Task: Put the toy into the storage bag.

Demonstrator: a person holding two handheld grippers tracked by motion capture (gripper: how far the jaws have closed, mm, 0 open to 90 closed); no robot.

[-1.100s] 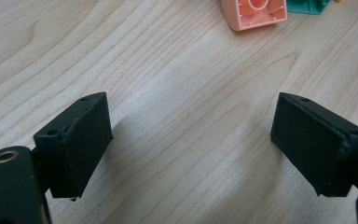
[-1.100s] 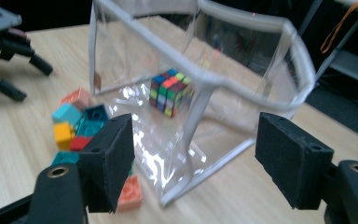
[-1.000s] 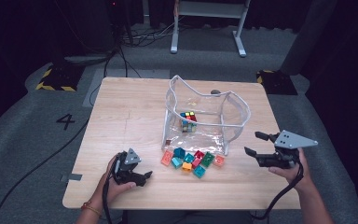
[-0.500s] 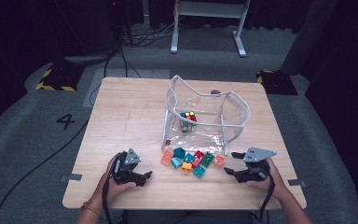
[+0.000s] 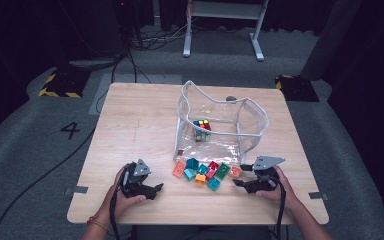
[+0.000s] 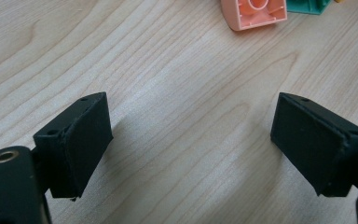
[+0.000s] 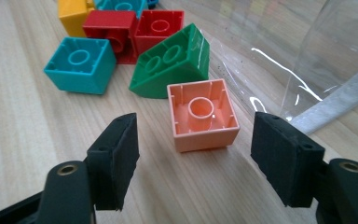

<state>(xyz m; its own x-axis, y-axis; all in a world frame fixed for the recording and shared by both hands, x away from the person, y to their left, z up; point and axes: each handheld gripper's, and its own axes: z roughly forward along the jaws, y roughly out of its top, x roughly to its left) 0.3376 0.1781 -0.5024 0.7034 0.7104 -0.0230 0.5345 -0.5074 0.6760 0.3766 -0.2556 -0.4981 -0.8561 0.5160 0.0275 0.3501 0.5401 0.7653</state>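
resting low on the wooden surface (image 5: 140, 125), your left tool (image 5: 152, 190) sits with its jaws spread wide and only bare wood between them, a peach block's edge lying well ahead. right of it lies the pile of coloured blocks (image 5: 205, 172) before the clear bag (image 5: 220, 125). your right tool (image 7: 193, 163) has just been narrowing its jaws, yet they stand apart, flanking the peach block (image 7: 203, 114) without touching it, hollow side up, beside the green block (image 7: 172, 63).
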